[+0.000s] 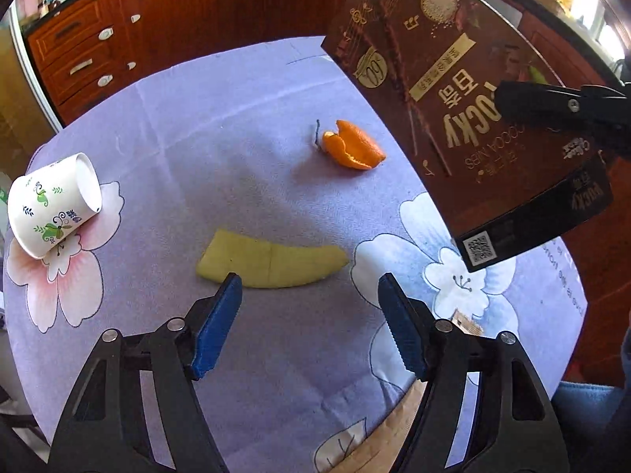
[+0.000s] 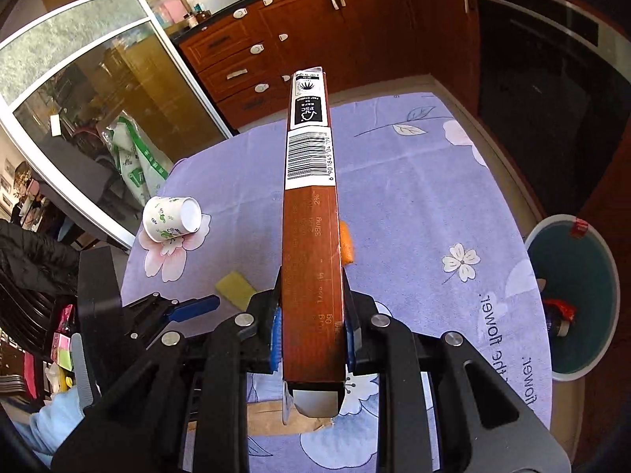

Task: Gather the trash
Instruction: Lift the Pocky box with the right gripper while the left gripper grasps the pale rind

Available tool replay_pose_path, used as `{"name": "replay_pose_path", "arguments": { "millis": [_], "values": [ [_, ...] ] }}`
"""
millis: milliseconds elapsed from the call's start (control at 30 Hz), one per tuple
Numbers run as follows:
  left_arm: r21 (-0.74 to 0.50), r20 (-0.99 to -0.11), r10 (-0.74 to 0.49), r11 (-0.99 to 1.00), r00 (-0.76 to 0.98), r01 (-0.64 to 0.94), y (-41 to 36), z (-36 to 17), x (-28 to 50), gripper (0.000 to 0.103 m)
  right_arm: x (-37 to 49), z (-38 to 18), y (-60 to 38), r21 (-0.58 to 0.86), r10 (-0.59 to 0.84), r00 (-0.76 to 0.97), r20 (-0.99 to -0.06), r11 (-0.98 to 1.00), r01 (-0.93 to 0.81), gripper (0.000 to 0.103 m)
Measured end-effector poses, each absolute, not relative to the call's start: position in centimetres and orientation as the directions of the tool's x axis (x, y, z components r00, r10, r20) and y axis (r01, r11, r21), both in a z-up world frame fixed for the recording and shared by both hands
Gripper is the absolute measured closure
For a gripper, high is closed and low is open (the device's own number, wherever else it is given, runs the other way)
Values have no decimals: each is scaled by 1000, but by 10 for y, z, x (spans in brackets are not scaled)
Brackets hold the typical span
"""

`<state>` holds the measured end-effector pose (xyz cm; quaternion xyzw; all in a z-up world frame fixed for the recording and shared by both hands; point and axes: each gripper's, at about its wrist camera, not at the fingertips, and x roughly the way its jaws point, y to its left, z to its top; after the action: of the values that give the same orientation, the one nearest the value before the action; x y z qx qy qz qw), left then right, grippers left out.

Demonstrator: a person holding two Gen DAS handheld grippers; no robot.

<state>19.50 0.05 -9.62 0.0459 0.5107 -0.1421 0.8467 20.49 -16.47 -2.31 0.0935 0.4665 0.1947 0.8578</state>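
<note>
My right gripper (image 2: 311,339) is shut on a brown Pocky box (image 2: 311,236) and holds it above the table; the box also shows in the left wrist view (image 1: 465,94), raised at the upper right. My left gripper (image 1: 309,315) is open and empty, just in front of a yellow banana peel (image 1: 272,260). An orange peel (image 1: 351,146) lies farther back. A white paper cup (image 1: 55,205) lies on its side at the table's left. A white trash bin (image 2: 572,299) with some trash inside stands on the floor to the right of the table.
The round table has a purple flowered cloth (image 1: 221,126). Wooden kitchen cabinets (image 1: 165,19) stand behind it. A glass sliding door (image 2: 79,98) and a plastic bag (image 2: 134,157) are at the left. A dark oven (image 2: 544,59) is at the right.
</note>
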Motion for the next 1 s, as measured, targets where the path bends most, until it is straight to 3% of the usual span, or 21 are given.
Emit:
{"name": "replay_pose_path", "arguments": {
  "millis": [100,333,633,867,900,967,1000],
  "values": [
    [-32,-886,-147,966,441,257,0,-104,200,44,205,-28,-170,358,438,482,-759,899,-253,82],
    [98,-890,-36,958,455,268,-11,-108,206,43,206,-37,-177,402,474,471,-744,881,-250,82],
    [46,-912,-31,983,409,176,31,-110,203,41,203,-41,-179,428,498,460,-735,867,-256,82],
    [59,-915,-36,974,401,220,24,-109,202,45,202,-42,-176,439,512,456,-728,859,-263,81],
    [53,-917,-45,971,396,234,19,-109,201,52,202,-42,-175,439,512,456,-728,859,-264,81],
    [41,-919,-73,959,387,279,10,-106,199,80,202,-41,-177,441,514,458,-725,857,-264,81],
    [75,-918,-48,953,393,292,5,-105,197,80,201,-41,-178,442,515,459,-724,857,-264,81]
  ]
}}
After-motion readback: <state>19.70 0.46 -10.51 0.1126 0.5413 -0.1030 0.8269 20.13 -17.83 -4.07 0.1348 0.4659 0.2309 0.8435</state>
